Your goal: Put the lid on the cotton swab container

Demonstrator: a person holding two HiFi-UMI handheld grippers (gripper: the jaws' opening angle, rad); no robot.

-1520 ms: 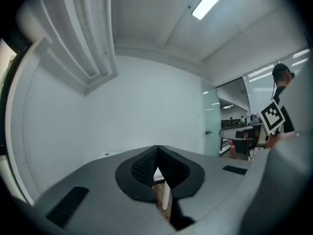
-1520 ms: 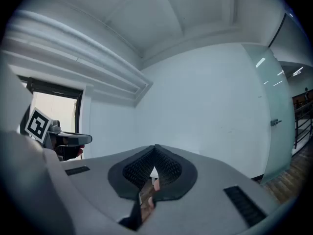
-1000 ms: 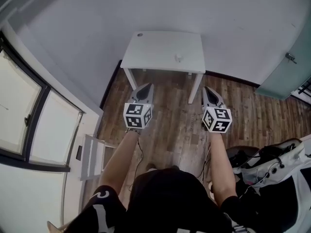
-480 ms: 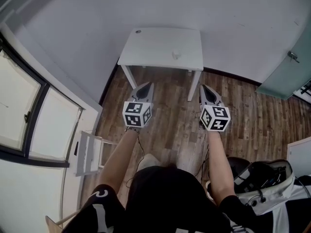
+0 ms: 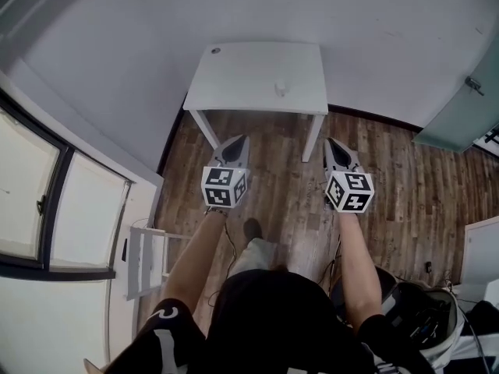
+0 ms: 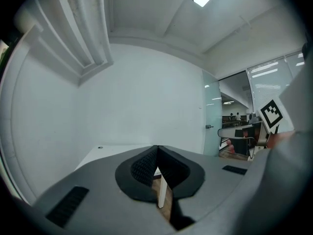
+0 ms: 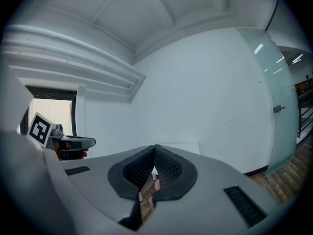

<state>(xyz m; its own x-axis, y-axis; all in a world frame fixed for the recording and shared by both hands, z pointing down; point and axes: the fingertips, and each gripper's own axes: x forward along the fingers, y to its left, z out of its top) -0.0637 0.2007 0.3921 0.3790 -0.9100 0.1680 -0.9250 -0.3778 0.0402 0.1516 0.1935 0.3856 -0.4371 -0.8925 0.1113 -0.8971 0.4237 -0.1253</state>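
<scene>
A white table stands against the wall ahead of me. On it sits a small pale object, likely the cotton swab container, too small to make out. A small dark round thing, maybe the lid, lies at the table's far left corner. My left gripper and right gripper hang side by side over the wooden floor, short of the table's front edge. Both are shut with nothing between their jaws, as the left gripper and right gripper show in their own views.
A window and a white rack line the left wall. A glass door stands at the right. Bags and cables lie on the floor at the lower right. The person's legs and a foot are below the grippers.
I have stepped forward: the table looks a little nearer and the bags at the lower right slid down out of the middle. Both grippers stayed shut and side by side.
</scene>
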